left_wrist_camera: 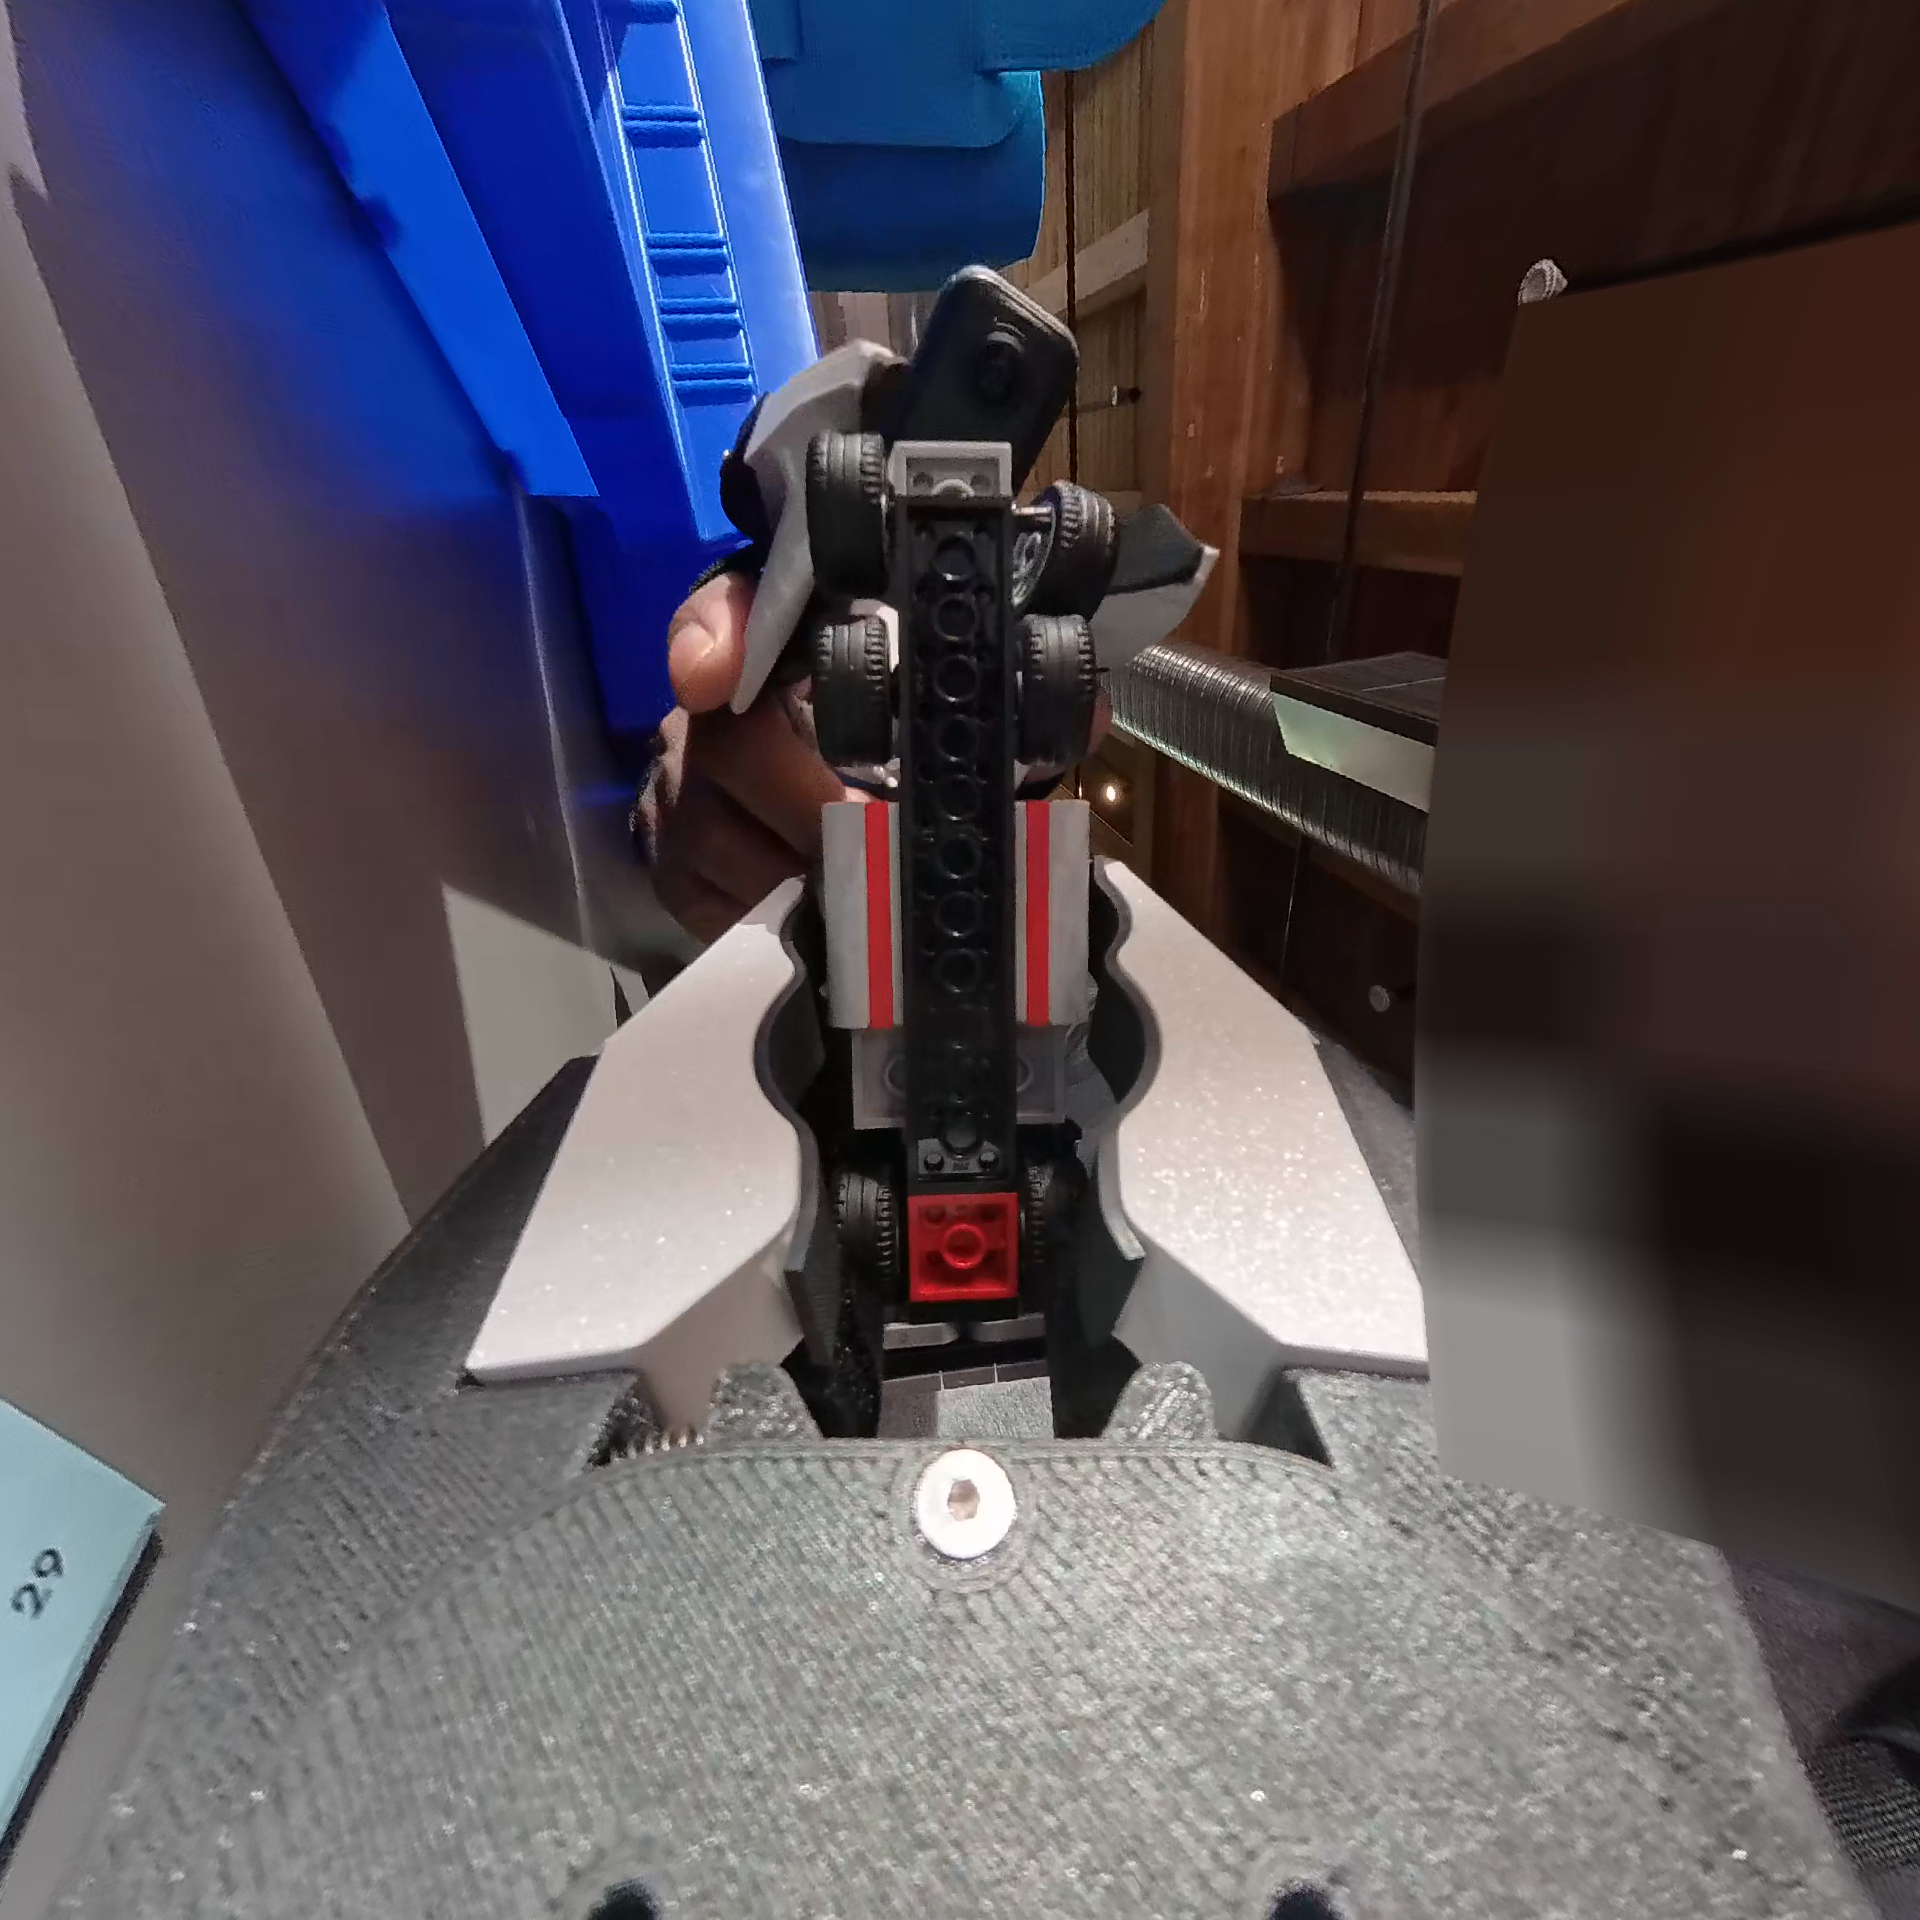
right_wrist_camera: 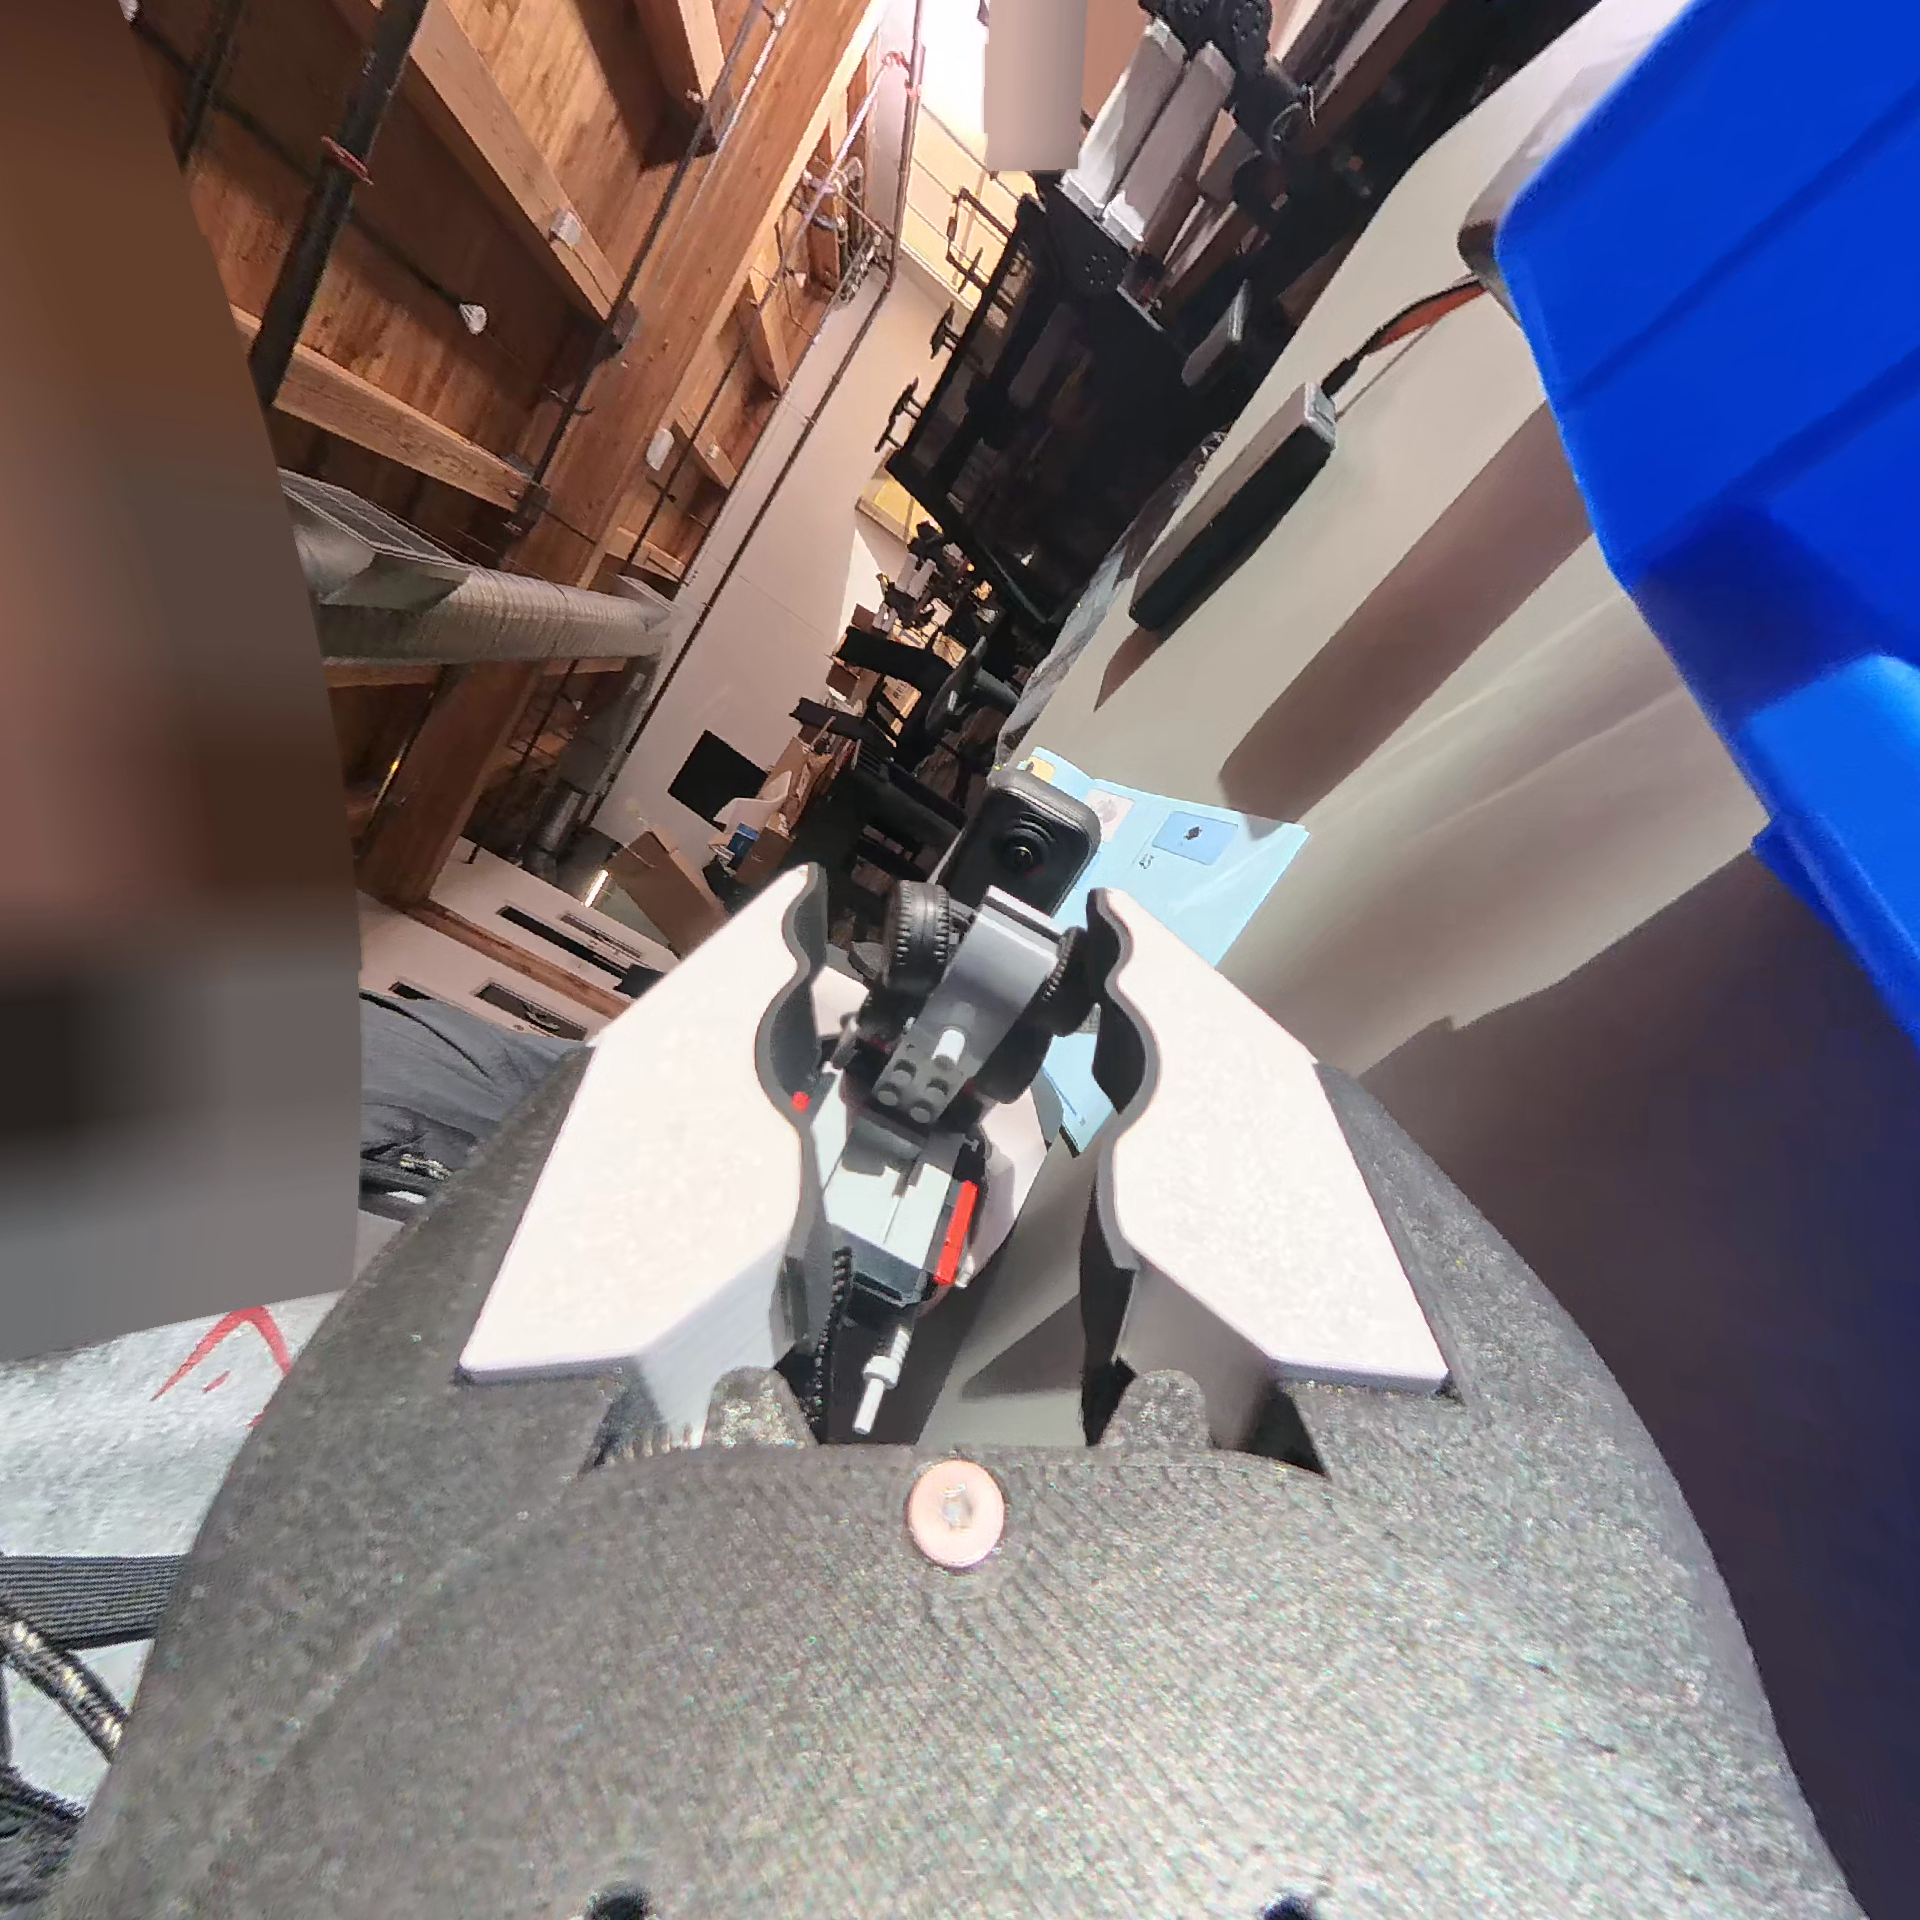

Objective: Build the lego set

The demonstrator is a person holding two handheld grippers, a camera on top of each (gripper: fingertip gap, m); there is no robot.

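Left gripper [left_wrist_camera: 956, 1049] jaws clamp the lego truck [left_wrist_camera: 956, 862] underside-up; right gripper [right_wrist_camera: 956, 1049] jaws sit narrow around its wheeled end, contact unclear.

This looks like a workshop or lab in a converted industrial loft. Up beyond the right gripper's jaws and off to their left run exposed timber ceiling beams [right_wrist_camera: 436, 416], with a ribbed silver ventilation duct [right_wrist_camera: 499, 613] slung beneath them. Straight past the jaw tips, a long room stretches away, crowded with dark desks and a black monitor [right_wrist_camera: 717, 774]. To the right of the jaws stands a tall black metal equipment rack [right_wrist_camera: 1049, 416]. From the left gripper's view, a bright blue plastic storage bin [left_wrist_camera: 582, 343] rises left of the jaws, wooden plank walls [left_wrist_camera: 1226, 312] to their right.
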